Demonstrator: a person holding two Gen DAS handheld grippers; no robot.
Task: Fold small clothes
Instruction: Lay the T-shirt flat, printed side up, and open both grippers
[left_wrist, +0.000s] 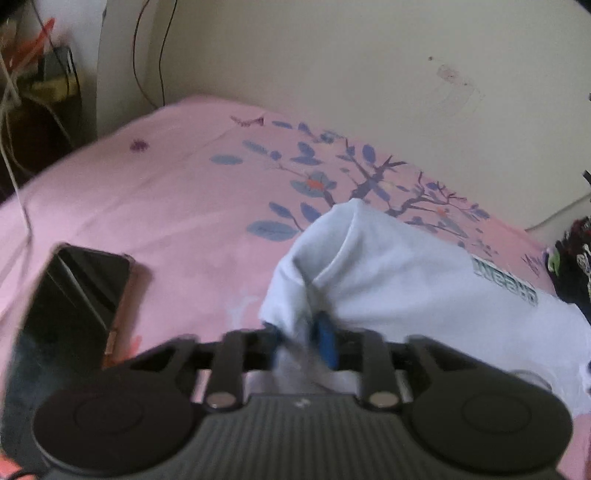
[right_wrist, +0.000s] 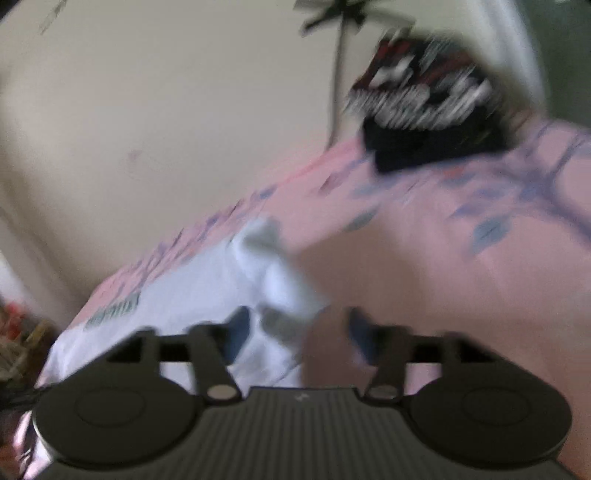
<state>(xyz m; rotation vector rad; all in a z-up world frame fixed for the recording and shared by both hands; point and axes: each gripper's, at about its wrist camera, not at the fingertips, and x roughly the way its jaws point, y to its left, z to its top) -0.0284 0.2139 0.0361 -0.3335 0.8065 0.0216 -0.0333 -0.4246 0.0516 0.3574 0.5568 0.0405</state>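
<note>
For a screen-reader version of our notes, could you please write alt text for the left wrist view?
The left hand-held gripper has a bunched corner of a white T-shirt between its blue pads, over a pink floral bedsheet. A dark phone lies on the sheet to the left, with a cream wall behind.

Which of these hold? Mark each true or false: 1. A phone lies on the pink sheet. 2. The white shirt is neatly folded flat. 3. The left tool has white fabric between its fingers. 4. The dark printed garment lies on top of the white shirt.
1. True: the phone lies on the pink sheet.
2. False: the white shirt is bunched and lifted at one end.
3. True: the left tool has shirt fabric between its fingers.
4. False: the dark printed garment lies apart from the shirt, farther along the sheet.
</note>
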